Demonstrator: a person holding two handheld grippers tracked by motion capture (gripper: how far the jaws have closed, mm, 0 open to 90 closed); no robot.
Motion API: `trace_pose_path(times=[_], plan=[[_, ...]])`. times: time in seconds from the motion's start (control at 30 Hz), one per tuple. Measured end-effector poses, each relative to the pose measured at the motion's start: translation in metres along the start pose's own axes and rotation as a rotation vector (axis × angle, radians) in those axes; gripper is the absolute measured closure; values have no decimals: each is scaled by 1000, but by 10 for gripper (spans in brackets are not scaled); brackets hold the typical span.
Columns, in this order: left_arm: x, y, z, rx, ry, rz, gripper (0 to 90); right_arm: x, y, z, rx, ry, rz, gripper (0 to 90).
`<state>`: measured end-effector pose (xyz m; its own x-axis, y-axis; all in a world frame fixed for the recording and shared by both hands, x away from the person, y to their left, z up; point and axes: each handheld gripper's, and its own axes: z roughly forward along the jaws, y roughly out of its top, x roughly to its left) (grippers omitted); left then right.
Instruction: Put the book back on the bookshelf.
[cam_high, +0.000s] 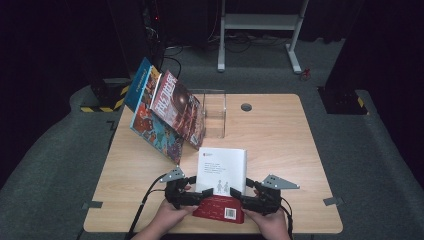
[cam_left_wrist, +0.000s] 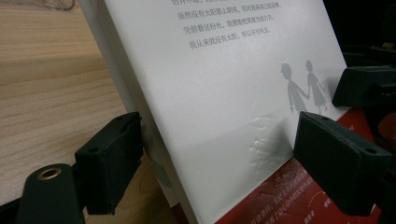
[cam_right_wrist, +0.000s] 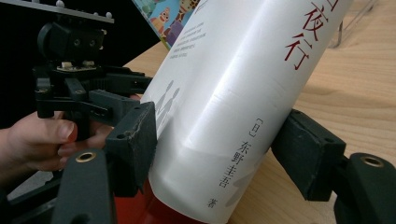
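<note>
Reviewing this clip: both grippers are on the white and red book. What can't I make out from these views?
- The book's front cover: high view and left gripper view show its back.
- Its lower red band: hidden by the hands in the high view, cut by the frame edge in both gripper views.
- The back text: too small in the high view.
- The leaning picture books' titles: too small to read.
- The clear stand: partly hidden behind those books.

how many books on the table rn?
3: white book at the near edge, held between both grippers; two colourful books leaning at far left. Others may hide behind them.
</note>
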<state>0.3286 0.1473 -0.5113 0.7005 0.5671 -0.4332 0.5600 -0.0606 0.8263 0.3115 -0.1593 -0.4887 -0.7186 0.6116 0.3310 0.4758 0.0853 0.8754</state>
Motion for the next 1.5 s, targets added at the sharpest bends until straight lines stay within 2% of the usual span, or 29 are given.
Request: trace_pose_path(times=[0.1,0.13,0.17,0.2,0.23,0.3,0.33,0.43,0.5,0.7,0.73,0.83,0.93,1.13,1.27,1.5], plan=[[-3,2,-2,-3,9,23,161,2,1,0,-4,-2,-14,319],[-4,3,-3,-10,-2,42,168,3,1,0,-7,-3,-22,319],[-7,3,-4,-9,14,44,207,5,1,0,-9,-4,-27,319],[-8,4,-4,-11,19,52,200,8,2,-1,-18,-9,-52,319],[-9,3,-5,-17,21,51,200,8,2,-1,-18,-9,-52,319],[-12,5,-7,-25,30,83,204,12,4,-3,-26,-21,-88,319],[-12,5,-7,-25,30,83,206,12,4,-3,-26,-21,-88,319],[-16,6,-8,-38,52,113,218,16,4,-5,-43,-34,-140,319],[-19,7,-9,-57,70,140,231,17,4,-6,-46,-39,-158,319],[-24,8,-12,-92,106,180,278,18,3,-7,-47,-60,-195,320],[-26,9,-14,-108,124,200,309,20,3,-6,-45,-74,-214,320],[-28,9,-16,-125,141,220,360,20,2,-6,-38,-90,-234,320],[-32,9,-17,-142,176,268,384,20,0,-3,-20,-118,-258,321],[-32,9,-18,-148,178,265,385,21,-1,-3,-27,-126,-264,320],[-34,10,-19,-159,186,278,380,25,-1,-2,-32,-150,-306,321],[-35,9,-18,-165,186,281,355,25,-1,-2,-38,-155,-318,321]])
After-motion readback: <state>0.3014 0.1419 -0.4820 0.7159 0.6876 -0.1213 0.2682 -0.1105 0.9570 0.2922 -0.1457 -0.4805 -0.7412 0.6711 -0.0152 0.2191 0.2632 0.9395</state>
